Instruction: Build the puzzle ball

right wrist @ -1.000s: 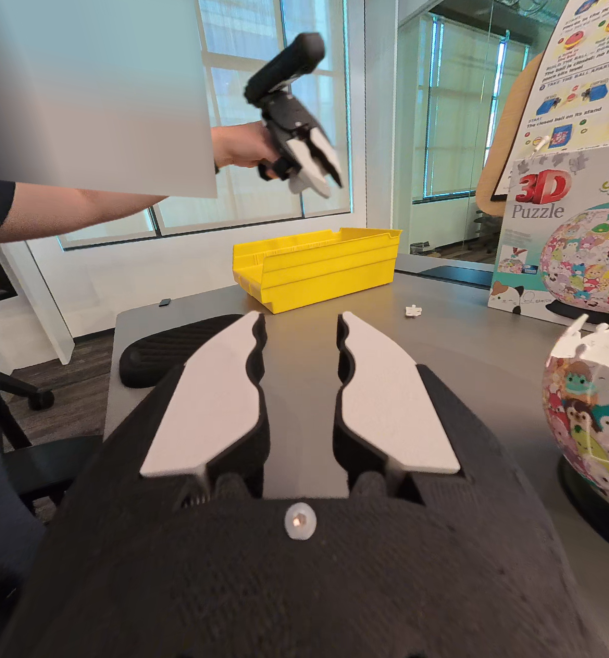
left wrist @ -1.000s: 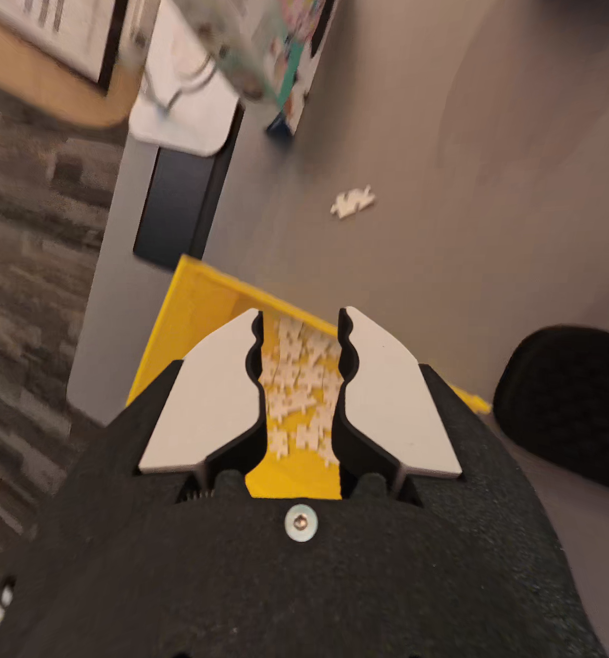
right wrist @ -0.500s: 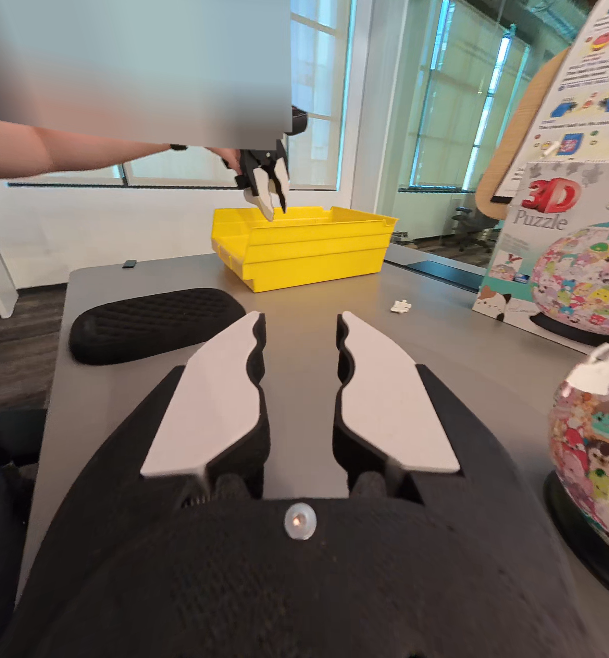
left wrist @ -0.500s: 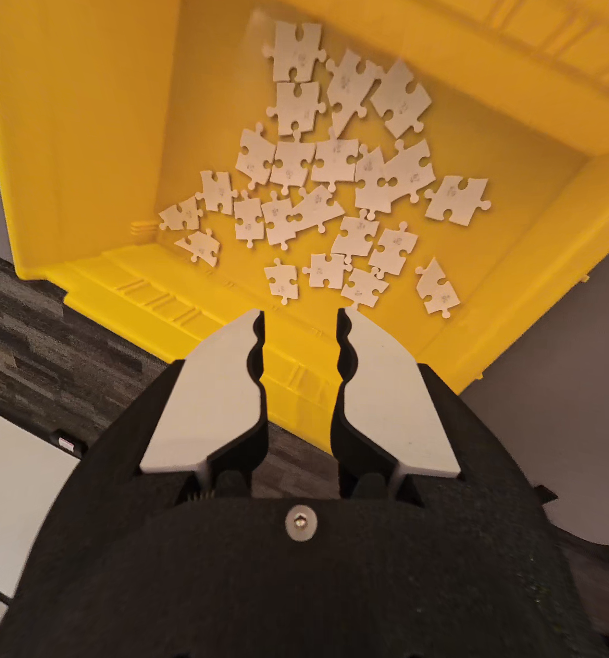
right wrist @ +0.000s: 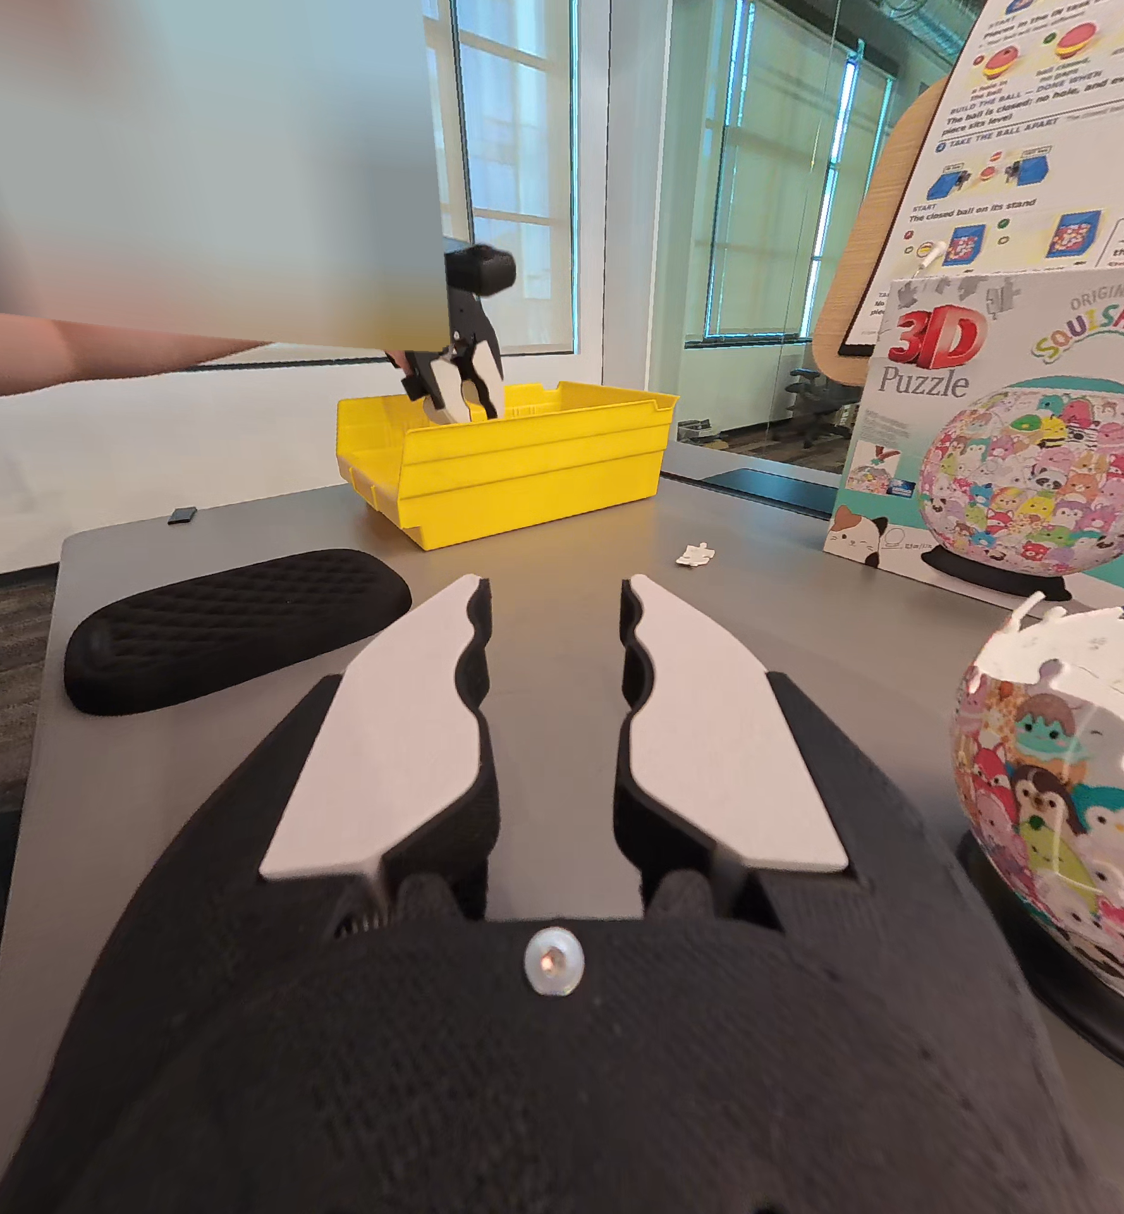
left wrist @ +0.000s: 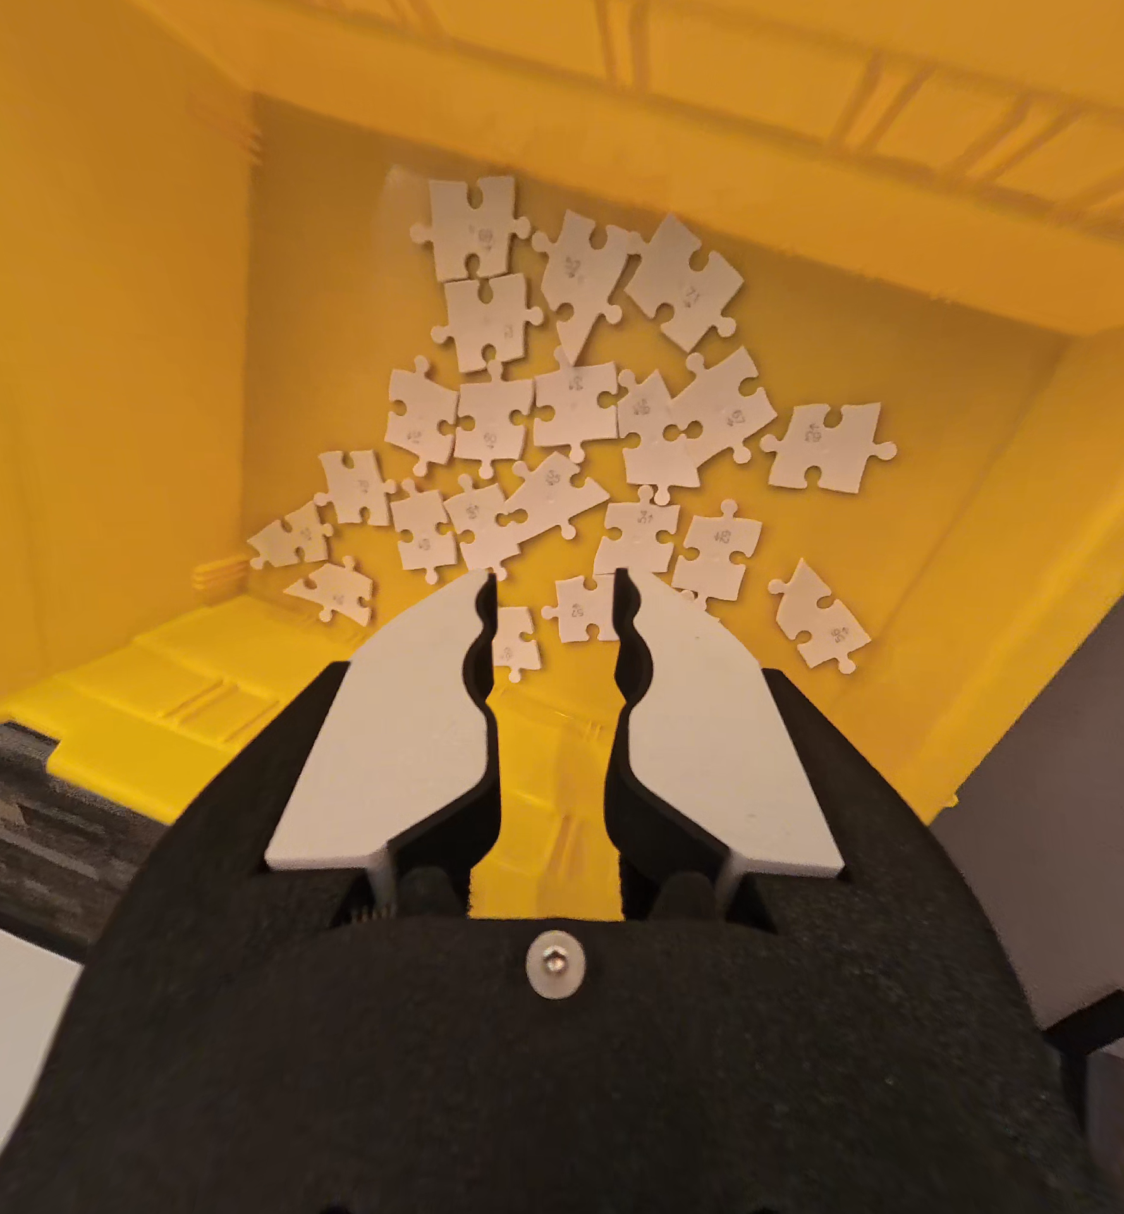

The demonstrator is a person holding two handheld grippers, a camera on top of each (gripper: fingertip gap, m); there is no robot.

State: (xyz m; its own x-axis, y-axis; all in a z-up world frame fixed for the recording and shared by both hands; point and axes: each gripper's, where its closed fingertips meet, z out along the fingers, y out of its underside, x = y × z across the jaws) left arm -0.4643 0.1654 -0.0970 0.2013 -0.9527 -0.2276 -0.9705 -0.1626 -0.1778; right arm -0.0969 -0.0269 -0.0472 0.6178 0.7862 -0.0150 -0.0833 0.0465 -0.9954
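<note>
My left gripper (left wrist: 554, 575) is open and empty, pointing down into the yellow bin (left wrist: 99, 341). Its tips hang just above several white puzzle pieces (left wrist: 572, 427) lying face down on the bin floor; one piece (left wrist: 582, 607) shows between the tips. The right wrist view shows the left gripper (right wrist: 464, 394) dipping into the bin (right wrist: 533, 479) at the table's far side. My right gripper (right wrist: 554, 584) is open and empty, low over the grey table (right wrist: 546, 657). The partly built colourful puzzle ball (right wrist: 1065, 782) stands on a black stand at the right, its top open.
A black padded rest (right wrist: 231, 624) lies on the table's left. A loose white piece (right wrist: 695, 555) lies on the table right of the bin. The puzzle box (right wrist: 1012, 453) stands at the far right under an instruction sheet (right wrist: 1039, 131). A person's arm (right wrist: 86, 355) reaches in from the left. The left gripper's tips are roughly 40 centimetres from the right gripper's.
My left gripper swung from high above the table down into the yellow bin, ending close over the pieces. My right gripper stayed open and shifted only slightly.
</note>
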